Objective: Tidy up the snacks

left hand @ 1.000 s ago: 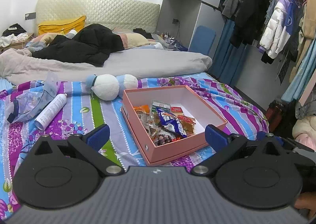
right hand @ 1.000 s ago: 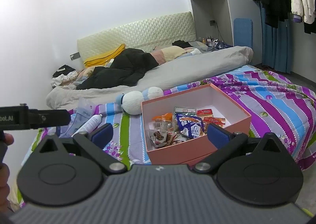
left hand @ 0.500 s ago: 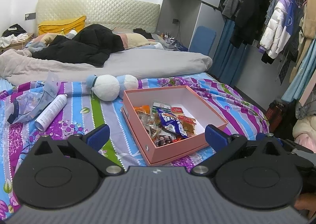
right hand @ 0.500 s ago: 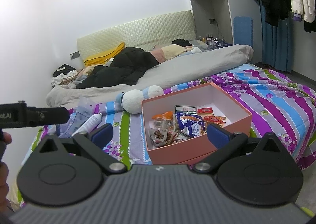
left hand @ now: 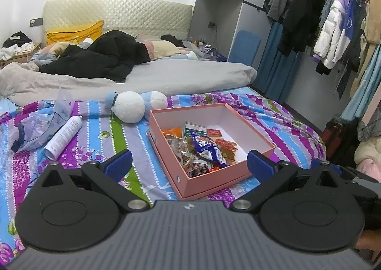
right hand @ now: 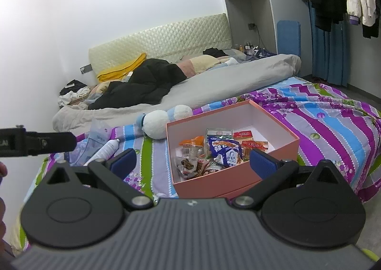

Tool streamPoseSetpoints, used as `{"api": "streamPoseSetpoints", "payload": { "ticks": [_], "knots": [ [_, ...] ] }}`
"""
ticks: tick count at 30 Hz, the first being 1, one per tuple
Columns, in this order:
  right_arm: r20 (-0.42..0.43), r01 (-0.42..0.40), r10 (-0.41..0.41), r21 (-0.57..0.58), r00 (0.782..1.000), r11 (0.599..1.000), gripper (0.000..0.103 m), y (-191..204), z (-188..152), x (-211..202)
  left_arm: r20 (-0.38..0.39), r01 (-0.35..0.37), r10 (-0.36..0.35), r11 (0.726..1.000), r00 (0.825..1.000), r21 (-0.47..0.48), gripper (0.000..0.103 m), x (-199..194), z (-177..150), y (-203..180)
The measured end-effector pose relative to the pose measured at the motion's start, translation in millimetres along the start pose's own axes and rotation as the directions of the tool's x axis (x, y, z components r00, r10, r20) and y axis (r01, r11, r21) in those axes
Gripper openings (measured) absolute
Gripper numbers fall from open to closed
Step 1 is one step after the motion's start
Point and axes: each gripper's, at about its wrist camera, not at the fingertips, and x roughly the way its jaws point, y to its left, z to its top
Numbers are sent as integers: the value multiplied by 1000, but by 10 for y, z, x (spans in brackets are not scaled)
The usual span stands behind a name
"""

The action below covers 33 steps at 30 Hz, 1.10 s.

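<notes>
A pink open box [left hand: 257, 135] [right hand: 283, 132] sits on the striped bedspread and holds several snack packets, among them a blue packet [left hand: 207, 148] [right hand: 225, 151], an orange packet [left hand: 172, 132] and red packets [right hand: 254, 143]. My left gripper [left hand: 189, 162] is open and empty, held above the bed just in front of the box. My right gripper [right hand: 193, 160] is open and empty, also in front of the box. The left gripper's body [right hand: 35, 143] shows at the left edge of the right wrist view.
A white and blue plush toy [left hand: 133, 107] lies behind the box. A white spray can [left hand: 63, 137] and a clear plastic bag [left hand: 40, 124] lie to the left. A grey quilt [left hand: 166, 77] and black coat [left hand: 104, 58] cover the far bed. Clothes [left hand: 333, 29] hang at the right.
Both grippers have drifted very slightly; the box and snacks have not moved. Both stay open.
</notes>
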Motion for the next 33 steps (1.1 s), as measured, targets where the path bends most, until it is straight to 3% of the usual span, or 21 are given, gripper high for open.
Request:
{"api": "streamPoseSetpoints", "payload": {
  "ticks": [33],
  "knots": [
    [3,7,-7,13,1000,1000,103,-41,46,15,1,18,-18,999,1000,38,103,22,65,-84]
  ]
}}
